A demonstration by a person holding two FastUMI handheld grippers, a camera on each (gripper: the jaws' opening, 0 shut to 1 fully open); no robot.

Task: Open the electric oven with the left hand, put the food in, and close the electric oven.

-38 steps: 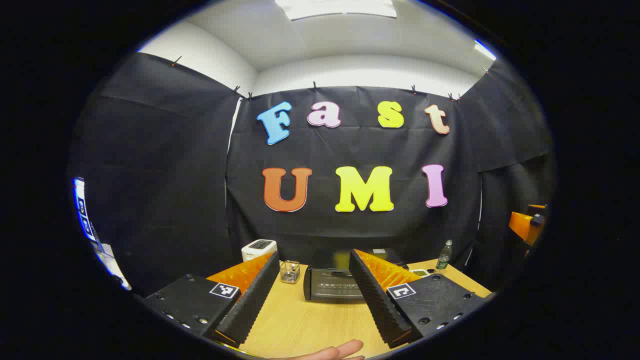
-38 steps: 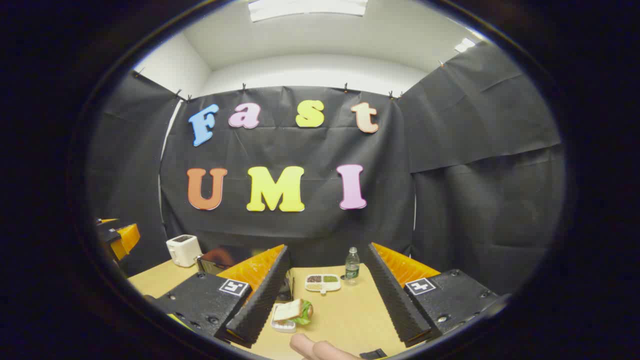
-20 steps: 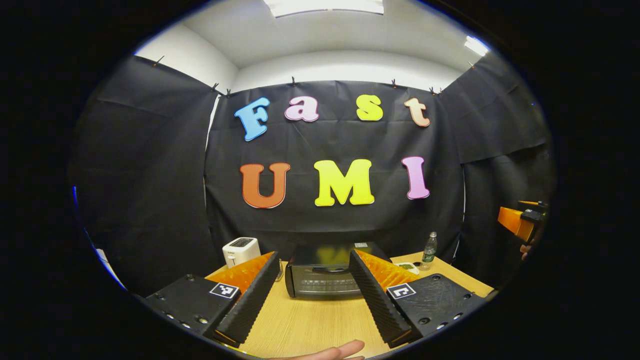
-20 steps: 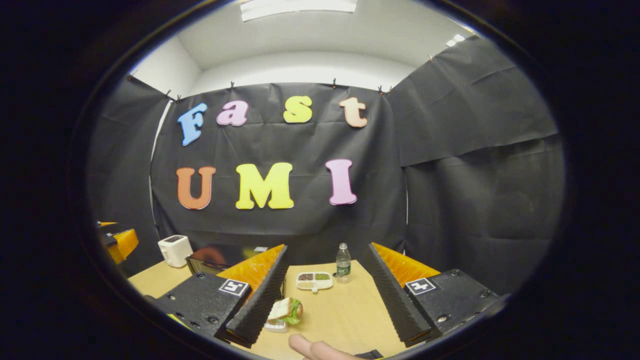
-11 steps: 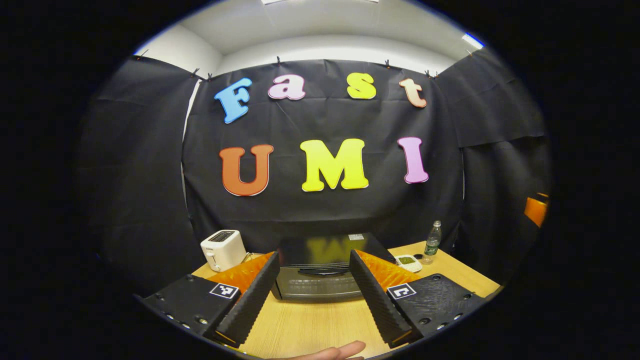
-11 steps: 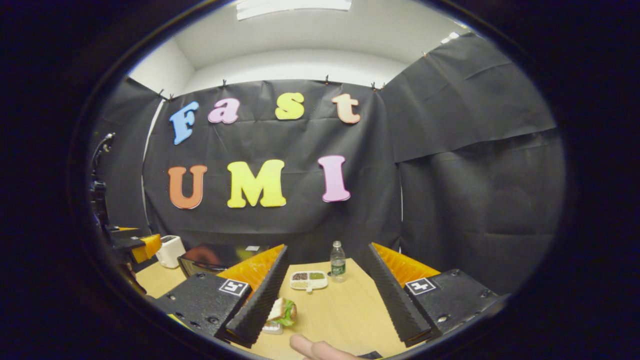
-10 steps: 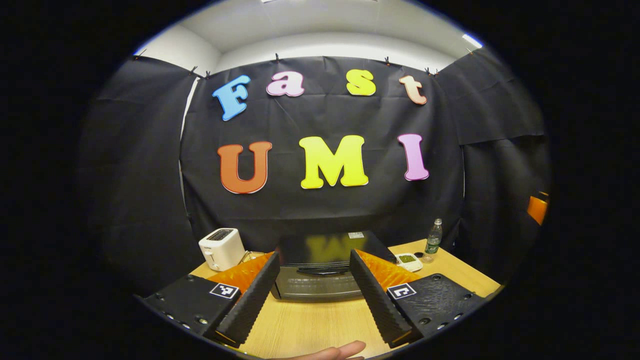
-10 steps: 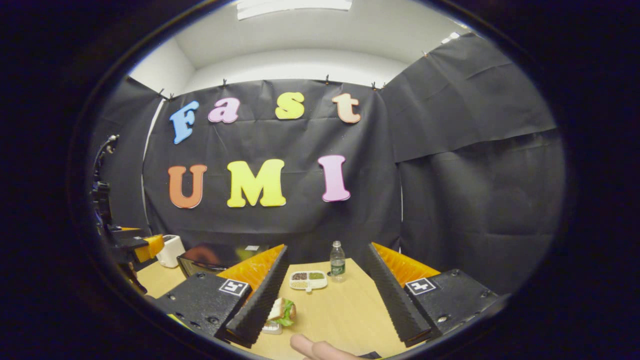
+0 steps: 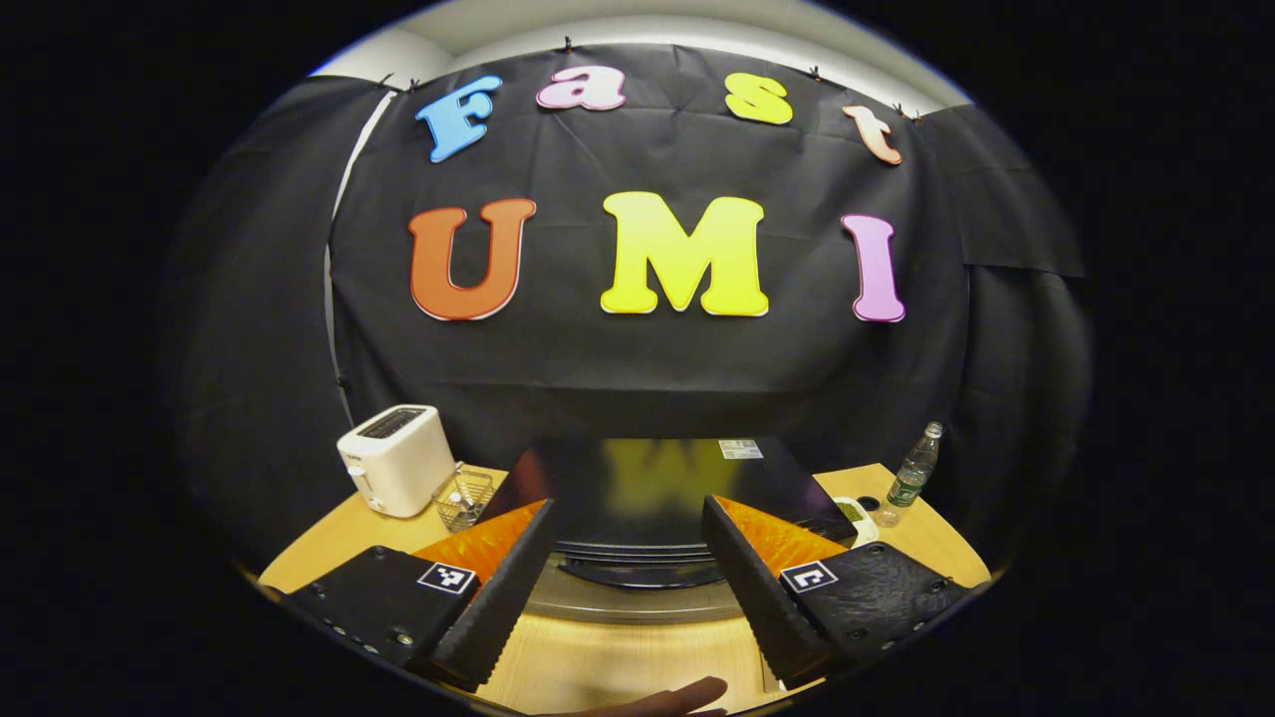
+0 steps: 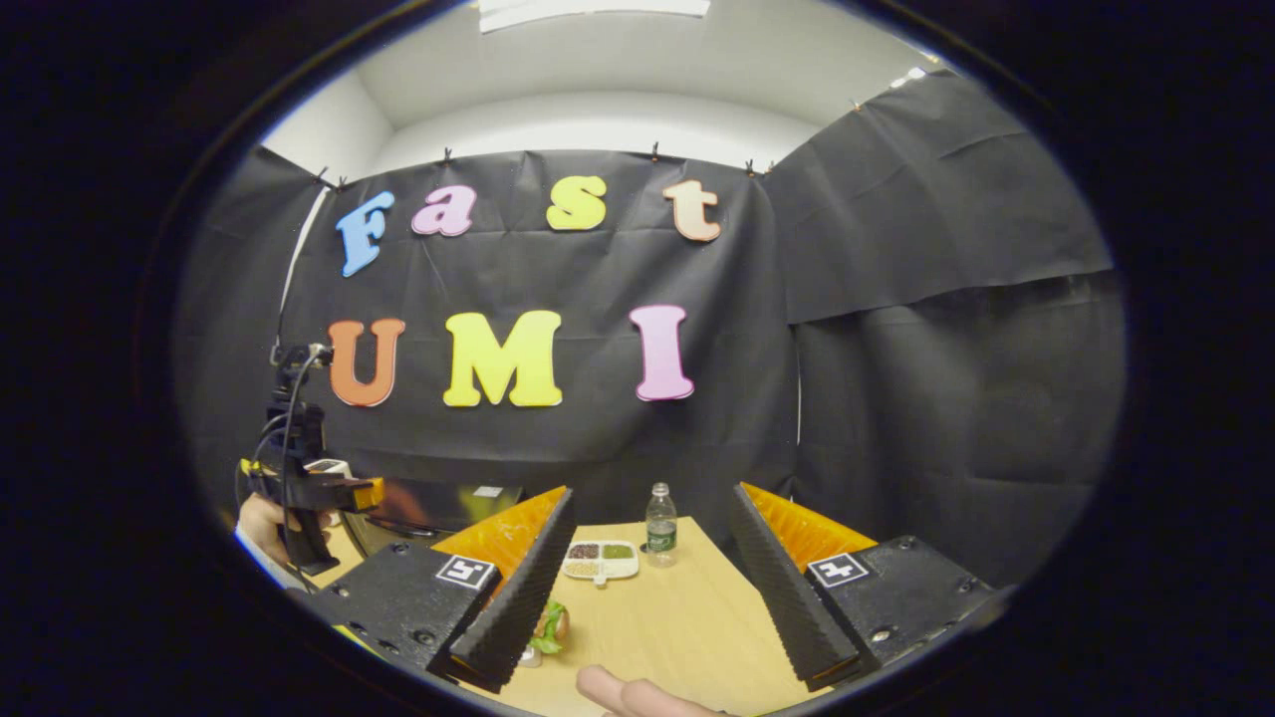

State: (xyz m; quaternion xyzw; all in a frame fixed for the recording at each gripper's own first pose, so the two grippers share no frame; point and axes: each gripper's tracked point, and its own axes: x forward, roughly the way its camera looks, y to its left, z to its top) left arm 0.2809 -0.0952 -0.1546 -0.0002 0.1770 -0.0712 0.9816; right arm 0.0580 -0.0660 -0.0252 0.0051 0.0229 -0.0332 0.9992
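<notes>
In the left gripper view, a white toaster (image 9: 390,458) and a small wire basket (image 9: 464,497) stand at the left of the wooden table (image 9: 618,662); the left gripper (image 9: 628,588), jaws spread wide and empty, faces the electric oven (image 9: 652,498), door shut. In the right gripper view, the sandwich (image 10: 550,624) lies by the right gripper (image 10: 652,588), also spread and empty, with a divided dish (image 10: 599,561) and a bottle (image 10: 659,538) beyond.

The electric oven (image 9: 652,488) is a dark, glossy box with a curved handle along its front, door closed, standing on the bench. The food (image 10: 550,625), a sandwich with green lettuce, lies on the bench apart from it.
</notes>
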